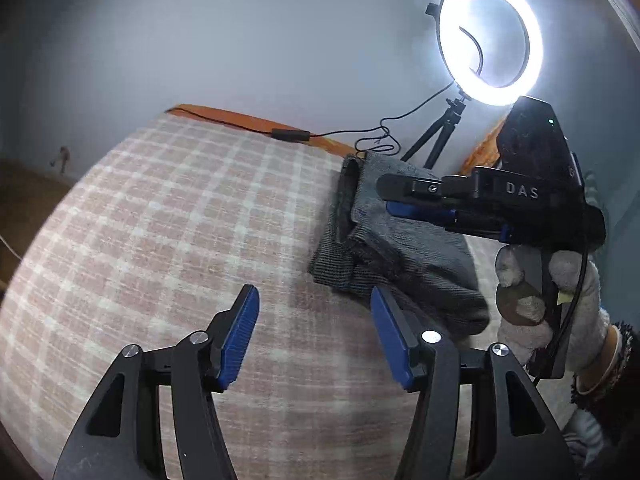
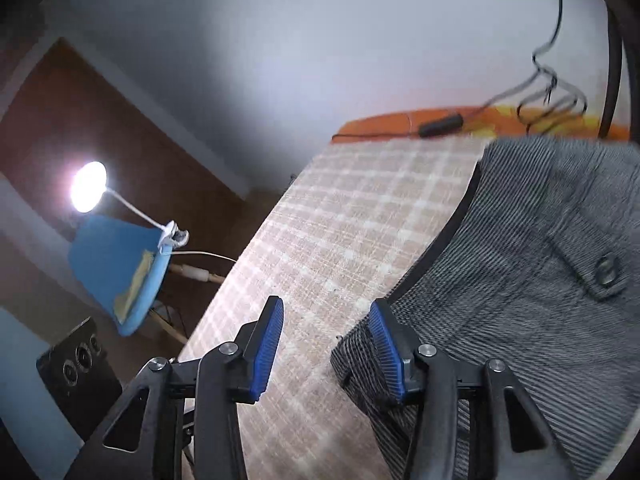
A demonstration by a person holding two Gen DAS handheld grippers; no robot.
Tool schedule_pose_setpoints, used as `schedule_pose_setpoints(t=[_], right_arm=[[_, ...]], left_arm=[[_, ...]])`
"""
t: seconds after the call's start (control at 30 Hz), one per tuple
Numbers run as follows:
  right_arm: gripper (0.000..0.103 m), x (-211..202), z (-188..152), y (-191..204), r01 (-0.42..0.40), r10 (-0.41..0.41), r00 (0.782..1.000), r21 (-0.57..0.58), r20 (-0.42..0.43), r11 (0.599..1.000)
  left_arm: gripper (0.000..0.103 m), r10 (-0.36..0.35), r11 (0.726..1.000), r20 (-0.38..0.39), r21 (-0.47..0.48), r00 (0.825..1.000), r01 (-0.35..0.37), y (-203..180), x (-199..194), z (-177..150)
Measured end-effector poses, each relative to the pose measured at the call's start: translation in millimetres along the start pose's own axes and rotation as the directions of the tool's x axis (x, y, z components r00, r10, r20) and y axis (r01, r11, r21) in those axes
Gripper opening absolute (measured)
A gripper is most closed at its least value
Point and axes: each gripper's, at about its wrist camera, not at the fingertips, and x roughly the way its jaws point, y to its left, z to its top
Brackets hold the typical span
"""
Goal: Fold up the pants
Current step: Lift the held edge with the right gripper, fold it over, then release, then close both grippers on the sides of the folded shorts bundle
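The grey corduroy pants [image 1: 404, 248] lie folded into a compact bundle on the checked tablecloth [image 1: 180, 220], at the right of the left wrist view. My left gripper [image 1: 314, 300] is open and empty above the cloth, just left of the bundle's near edge. My right gripper [image 1: 416, 200] hovers over the bundle, held by a gloved hand [image 1: 552, 304]. In the right wrist view the right gripper [image 2: 326, 312] is open and empty, over the left edge of the pants [image 2: 540, 264], whose buttoned pocket flap [image 2: 600, 276] shows.
A lit ring light [image 1: 490, 40] on a tripod stands behind the pants, its cable and inline switch [image 1: 290, 134] along the table's orange far edge. Beyond the table's left edge are a blue chair [image 2: 116, 272], a clip lamp [image 2: 88, 186] and a black box [image 2: 76, 364].
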Motion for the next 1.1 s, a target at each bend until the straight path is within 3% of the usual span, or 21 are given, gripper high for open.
schedule_pose_setpoints(t=[0.17,0.23,0.37,0.57,0.87,1.1], right_arm=[[0.066,-40,-8,-7,0.085,-0.083,0.995,-0.022,0.062,0.996],[0.070,-53,-12,-16,0.123,-0.122,0.990,-0.005,0.074,0.992],[0.087,-76,-21,-39,0.223,-0.226,0.969,0.041,0.101,0.974],[0.087,-109,-36,-93,0.215,-0.234,0.968,0.180,0.094,0.960],[0.087,-129,-52,-134,0.213,-0.243,0.965,0.254,0.095,0.944],[0.087,-128,-51,-148,0.199,-0.234,0.968,0.283,0.094,0.938]], left_arm=[[0.063,-0.055,0.998,-0.032,-0.031,0.998,0.054,-15,13,0],[0.063,-0.084,0.994,-0.053,-0.078,0.995,0.080,-18,21,0],[0.063,-0.136,0.977,-0.065,-0.174,0.989,0.123,-20,35,-3],[0.063,-0.171,0.942,-0.064,-0.305,0.983,0.144,-17,57,-4],[0.063,-0.211,0.885,-0.013,-0.427,0.977,0.185,-9,68,0],[0.066,-0.187,0.881,-0.016,-0.444,0.982,0.161,-8,77,6]])
